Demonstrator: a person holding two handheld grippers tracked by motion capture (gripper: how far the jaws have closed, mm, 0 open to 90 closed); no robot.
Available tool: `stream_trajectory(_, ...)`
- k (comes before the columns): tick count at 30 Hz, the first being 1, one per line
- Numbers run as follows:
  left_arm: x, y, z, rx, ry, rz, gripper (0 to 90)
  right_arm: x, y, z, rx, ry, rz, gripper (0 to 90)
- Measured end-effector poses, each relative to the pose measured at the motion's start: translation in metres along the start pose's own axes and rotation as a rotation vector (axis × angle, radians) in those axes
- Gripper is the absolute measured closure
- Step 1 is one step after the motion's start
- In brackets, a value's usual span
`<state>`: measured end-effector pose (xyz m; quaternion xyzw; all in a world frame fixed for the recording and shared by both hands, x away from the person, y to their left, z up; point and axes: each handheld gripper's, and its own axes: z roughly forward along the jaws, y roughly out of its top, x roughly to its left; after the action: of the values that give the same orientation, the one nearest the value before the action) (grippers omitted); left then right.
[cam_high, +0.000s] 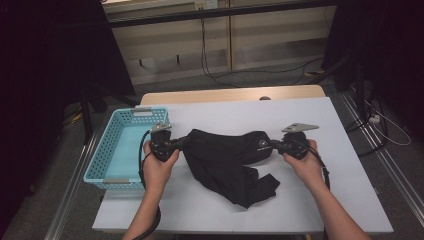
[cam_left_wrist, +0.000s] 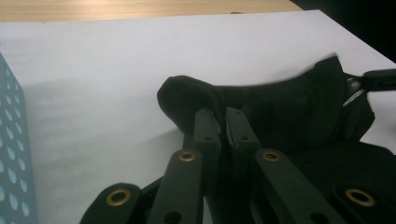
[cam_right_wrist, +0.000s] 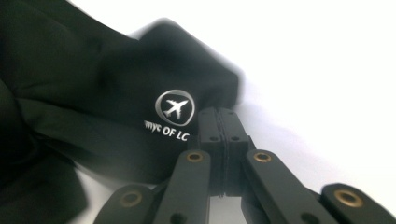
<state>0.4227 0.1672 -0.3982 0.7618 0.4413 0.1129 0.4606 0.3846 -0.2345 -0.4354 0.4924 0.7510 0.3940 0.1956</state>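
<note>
A light blue perforated plastic basket (cam_high: 127, 150) sits at the left edge of the white-topped table (cam_high: 330, 150), its long side running away from the near edge. A strip of bare wood (cam_high: 225, 95) shows along the table's far edge. Beyond it, black cables (cam_high: 210, 70) trail across the grey floor before pale cabinet panels (cam_high: 270, 35).

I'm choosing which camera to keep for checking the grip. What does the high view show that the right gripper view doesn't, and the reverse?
High view alone: the blue basket at the table's left edge, both hands, and the left hand-held gripper pinching the black garment's other end. Right gripper view alone: the garment's white plane logo with lettering read up close. Both: the right hand-held gripper shut on the garment's edge, over the white table.
</note>
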Motion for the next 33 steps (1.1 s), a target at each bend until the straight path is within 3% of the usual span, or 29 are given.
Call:
stream_trajectory(3,0.000,-0.002,0.004,0.021,0.001,0.000,84.7,-0.016,-0.003,-0.017,-0.009,-0.050,0.013,90.0)
stream_trajectory(7,-0.002,-0.006,0.012,0.064,0.008,0.003,81.9,-0.025,-0.008,-0.029,-0.020,-0.057,0.028,90.0)
stream_trajectory(11,-0.003,-0.004,0.013,0.044,0.038,0.019,67.4,-0.021,-0.017,-0.020,0.097,-0.049,-0.011,89.9)
stream_trajectory(15,-0.004,0.001,0.015,0.017,0.051,0.017,47.6,-0.018,-0.023,-0.014,0.144,-0.050,-0.027,89.7)
stream_trajectory(18,-0.007,0.001,0.025,0.048,0.047,0.028,45.7,-0.017,-0.025,-0.014,0.154,-0.048,-0.034,89.7)
stream_trajectory(22,-0.007,-0.001,0.042,0.085,0.083,0.036,40.5,-0.020,-0.028,-0.019,0.181,-0.106,-0.061,90.0)
stream_trajectory(25,-0.001,-0.005,0.049,0.103,0.118,0.020,40.0,-0.026,-0.032,-0.020,0.161,-0.099,-0.025,88.2)
stream_trajectory(28,0.002,-0.011,0.054,0.134,0.139,0.008,44.4,-0.027,-0.028,-0.022,0.113,-0.114,-0.005,78.6)
stream_trajectory(33,0.003,-0.017,0.058,0.181,0.160,0.018,54.1,-0.024,-0.017,-0.018,0.045,-0.152,-0.019,63.1)
